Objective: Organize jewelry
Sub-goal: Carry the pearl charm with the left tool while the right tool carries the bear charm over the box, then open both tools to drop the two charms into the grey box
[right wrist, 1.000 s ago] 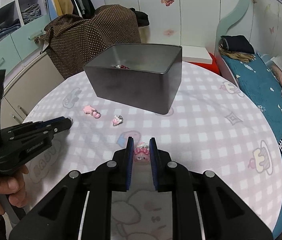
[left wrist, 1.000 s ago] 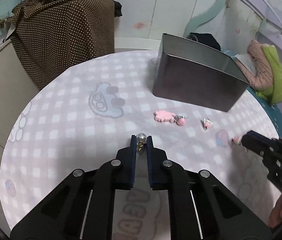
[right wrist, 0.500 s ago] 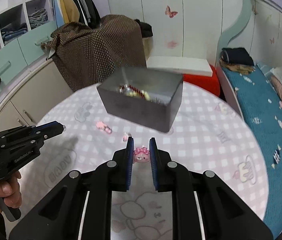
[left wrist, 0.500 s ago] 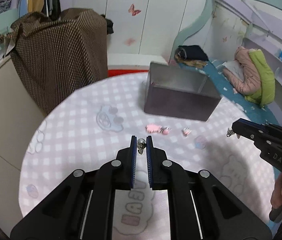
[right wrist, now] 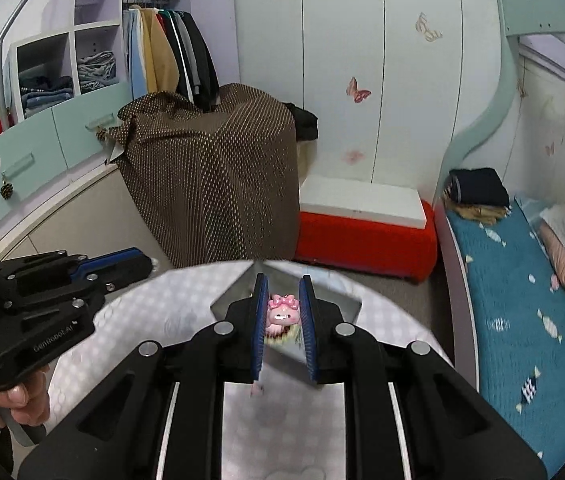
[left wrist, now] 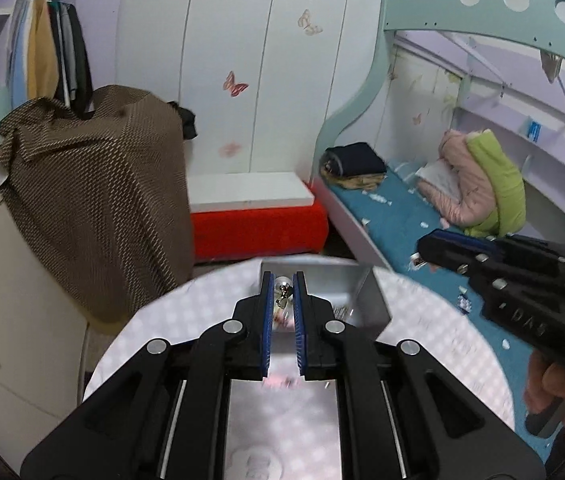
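My left gripper (left wrist: 282, 285) is shut on a pearl earring (left wrist: 282, 286) and holds it high above the open grey metal box (left wrist: 366, 300). My right gripper (right wrist: 282, 296) is shut on a pink bow charm (right wrist: 280, 314), also held above the box (right wrist: 230, 300). The right gripper shows in the left wrist view (left wrist: 426, 248), with a small piece at its tip. The left gripper shows in the right wrist view (right wrist: 144, 266). Jewelry lies inside the box, mostly hidden behind the fingers.
The round table (left wrist: 162, 340) has a pink checked cloth. A chair draped in brown dotted fabric (left wrist: 98, 200) stands behind it on the left. A red bench (left wrist: 258, 224) and a bed (left wrist: 402, 224) lie beyond. More pink pieces lie on the cloth (left wrist: 278, 382) between the fingers.
Both grippers have risen and moved forward toward the box with their pieces still held. The box now sits right under the fingertips in both views.
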A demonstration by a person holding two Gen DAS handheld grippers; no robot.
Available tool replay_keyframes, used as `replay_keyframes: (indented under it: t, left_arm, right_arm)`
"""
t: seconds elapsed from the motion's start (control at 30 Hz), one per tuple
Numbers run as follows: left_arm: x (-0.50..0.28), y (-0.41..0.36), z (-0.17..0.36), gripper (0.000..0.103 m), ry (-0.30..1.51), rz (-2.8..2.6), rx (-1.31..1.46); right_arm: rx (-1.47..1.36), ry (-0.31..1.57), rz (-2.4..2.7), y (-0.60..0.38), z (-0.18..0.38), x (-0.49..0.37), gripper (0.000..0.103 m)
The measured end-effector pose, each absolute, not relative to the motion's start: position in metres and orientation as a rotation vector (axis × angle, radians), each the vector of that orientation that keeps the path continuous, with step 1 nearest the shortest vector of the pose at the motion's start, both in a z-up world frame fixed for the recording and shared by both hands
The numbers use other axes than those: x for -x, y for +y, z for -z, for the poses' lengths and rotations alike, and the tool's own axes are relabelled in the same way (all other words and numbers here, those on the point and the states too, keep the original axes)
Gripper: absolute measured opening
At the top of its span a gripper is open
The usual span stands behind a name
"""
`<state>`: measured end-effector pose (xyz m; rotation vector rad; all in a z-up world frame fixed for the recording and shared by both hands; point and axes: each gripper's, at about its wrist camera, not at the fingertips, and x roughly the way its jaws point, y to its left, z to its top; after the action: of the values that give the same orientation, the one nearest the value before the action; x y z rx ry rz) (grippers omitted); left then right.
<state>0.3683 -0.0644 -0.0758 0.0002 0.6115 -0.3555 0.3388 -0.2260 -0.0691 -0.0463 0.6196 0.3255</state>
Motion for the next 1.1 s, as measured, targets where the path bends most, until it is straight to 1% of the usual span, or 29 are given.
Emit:
replay_keyframes:
  t: [0.13, 0.3, 0.57, 0.87, 0.93, 0.97, 1.0, 1.03, 1.07, 1.1]
  left_arm:
    - [-0.393, -0.077, 0.065, 0.009, 0.616, 0.383, -0.001]
    - [-0.423, -0.087, 0.066, 0.009, 0.654, 0.41, 0.012]
    - [-0.465, -0.098, 0.083, 0.009, 0.73, 0.437, 0.032]
    - [-0.484, -0.11, 0.111, 0.01, 0.805, 0.441, 0.015]
    - [-0.485, -0.109, 0.114, 0.018, 0.815, 0.435, 0.016]
    - [-0.485, -0.108, 0.115, 0.036, 0.816, 0.429, 0.023]
    - [-0.485, -0.105, 0.115, 0.049, 0.813, 0.419, 0.029]
    - [-0.483, -0.104, 0.115, 0.052, 0.81, 0.409, 0.03]
    - [-0.482, -0.101, 0.113, 0.057, 0.806, 0.41, 0.037]
    - [-0.48, -0.099, 0.111, 0.073, 0.799, 0.41, 0.045]
  right_arm:
    - [0.028, 0.639, -0.336, -0.225, 0.065, -0.359, 0.014]
    - [-0.003, 0.697, -0.342, -0.226, 0.069, -0.384, 0.015]
    - [-0.045, 0.796, -0.316, -0.23, 0.091, -0.407, 0.015]
    - [-0.066, 0.861, -0.294, -0.237, 0.112, -0.417, 0.016]
    - [-0.072, 0.869, -0.287, -0.238, 0.115, -0.417, 0.016]
    - [-0.073, 0.872, -0.285, -0.239, 0.115, -0.418, 0.016]
    - [-0.075, 0.874, -0.285, -0.239, 0.116, -0.418, 0.018]
    - [-0.081, 0.875, -0.281, -0.24, 0.116, -0.418, 0.02]
    - [-0.087, 0.873, -0.279, -0.242, 0.115, -0.418, 0.025]
    - [-0.089, 0.869, -0.274, -0.244, 0.114, -0.417, 0.04]
